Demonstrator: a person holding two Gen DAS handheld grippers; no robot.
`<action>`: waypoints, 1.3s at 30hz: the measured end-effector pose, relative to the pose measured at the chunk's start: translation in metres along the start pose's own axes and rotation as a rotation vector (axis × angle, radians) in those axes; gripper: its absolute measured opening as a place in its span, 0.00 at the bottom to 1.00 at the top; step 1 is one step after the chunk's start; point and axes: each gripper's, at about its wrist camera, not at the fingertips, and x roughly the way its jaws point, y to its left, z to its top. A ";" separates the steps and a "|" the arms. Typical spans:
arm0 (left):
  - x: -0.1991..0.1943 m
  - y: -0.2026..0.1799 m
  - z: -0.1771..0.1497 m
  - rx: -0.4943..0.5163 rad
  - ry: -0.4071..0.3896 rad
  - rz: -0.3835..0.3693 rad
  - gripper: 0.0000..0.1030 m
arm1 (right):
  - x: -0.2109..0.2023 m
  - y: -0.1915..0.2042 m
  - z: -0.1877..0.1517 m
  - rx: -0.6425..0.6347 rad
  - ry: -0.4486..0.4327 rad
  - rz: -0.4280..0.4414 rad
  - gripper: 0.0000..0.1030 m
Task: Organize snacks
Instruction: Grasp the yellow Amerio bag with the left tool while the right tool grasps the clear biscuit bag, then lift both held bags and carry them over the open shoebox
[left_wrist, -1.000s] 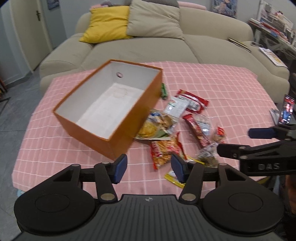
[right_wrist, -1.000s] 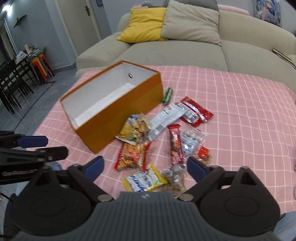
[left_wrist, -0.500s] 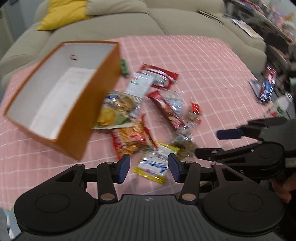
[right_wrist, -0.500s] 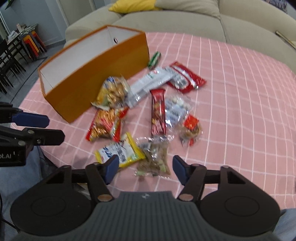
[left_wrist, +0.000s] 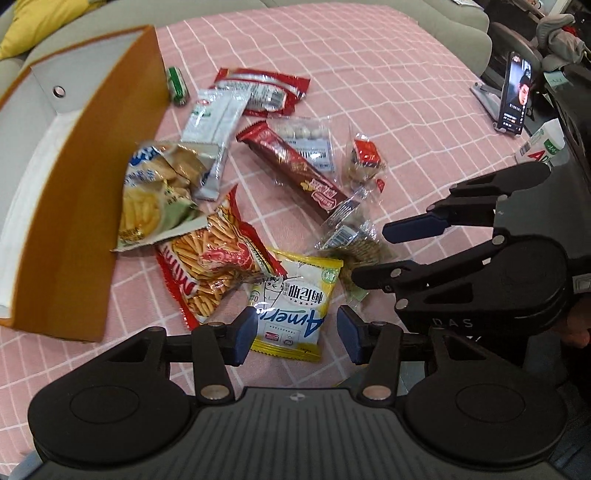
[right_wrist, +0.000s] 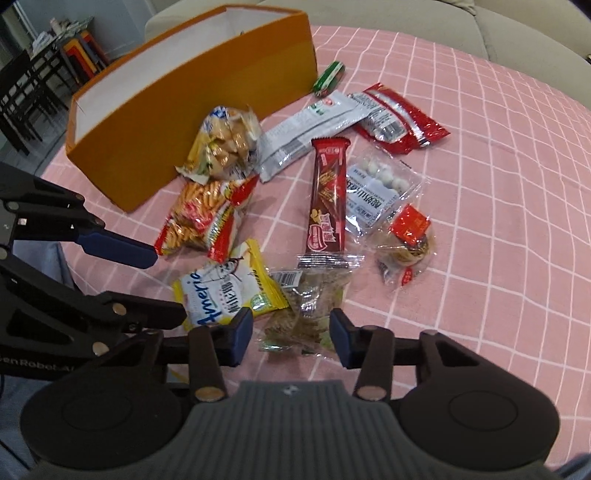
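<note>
Several snack packets lie on the pink checked tablecloth (left_wrist: 388, 85) beside an open orange box (left_wrist: 70, 221), also in the right wrist view (right_wrist: 207, 96). My left gripper (left_wrist: 297, 334) is open, its jaws either side of the near end of a yellow packet (left_wrist: 295, 302). My right gripper (right_wrist: 291, 338) is open, its jaws around the near end of a clear packet of greenish snacks (right_wrist: 306, 306). The yellow packet (right_wrist: 229, 291) lies just left of it. Further off lie a red stick-snack bag (left_wrist: 214, 254), a brown wafer bar (right_wrist: 327, 192) and a chips bag (left_wrist: 155, 195).
A silver packet (right_wrist: 310, 129), a red packet (right_wrist: 399, 114), a clear packet of white balls (right_wrist: 376, 188), a small cookie packet (right_wrist: 406, 240) and a green pack (right_wrist: 328, 77) lie behind. A phone on a stand (left_wrist: 513, 96) stands at the right. A sofa is beyond the table.
Both grippers have moved forward and down toward the near snacks. The left now frames the yellow packet, the right frames the clear greenish packet. Both jaws have narrowed from a second ago.
</note>
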 end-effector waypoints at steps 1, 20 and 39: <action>0.003 0.000 0.000 0.001 0.006 0.001 0.61 | 0.004 -0.001 0.001 -0.006 0.006 0.000 0.39; 0.052 -0.014 0.006 0.083 0.057 0.056 0.81 | 0.007 -0.012 -0.006 -0.001 0.038 -0.009 0.22; 0.060 -0.036 0.002 0.187 0.015 0.217 0.45 | 0.018 -0.017 -0.005 0.018 0.045 -0.005 0.31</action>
